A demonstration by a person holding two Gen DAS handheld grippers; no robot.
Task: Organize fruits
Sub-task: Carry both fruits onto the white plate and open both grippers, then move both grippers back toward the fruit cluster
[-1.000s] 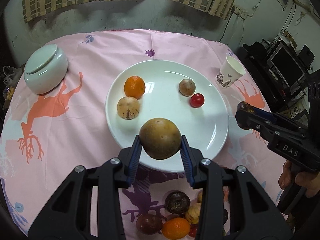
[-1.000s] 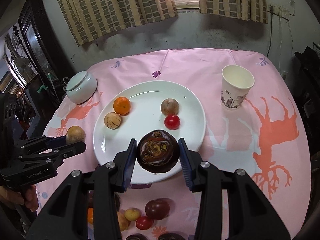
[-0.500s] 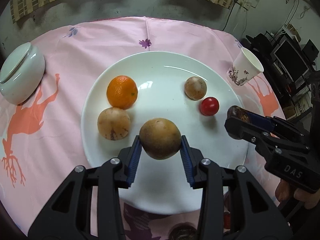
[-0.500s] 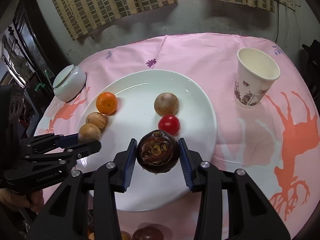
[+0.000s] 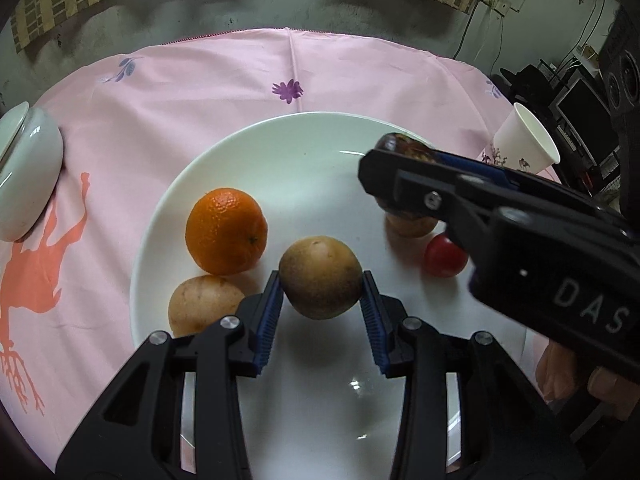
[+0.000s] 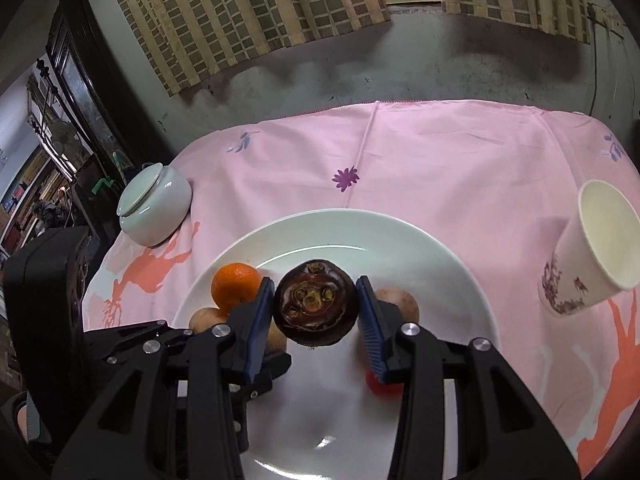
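Your left hand-held gripper (image 5: 322,300) pinches a firm brown fruit (image 5: 320,277) across its middle; right hand-held gripper (image 6: 316,312) pinches a hard-shelled mangosteen (image 6: 315,307). Round, likely to roll; release low on the plate (image 5: 304,152).

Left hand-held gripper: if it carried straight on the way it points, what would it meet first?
Probably bare white plate. The left hand-held gripper, shut on a brown fruit, aims between the orange and the red fruit; depth is uncertain.
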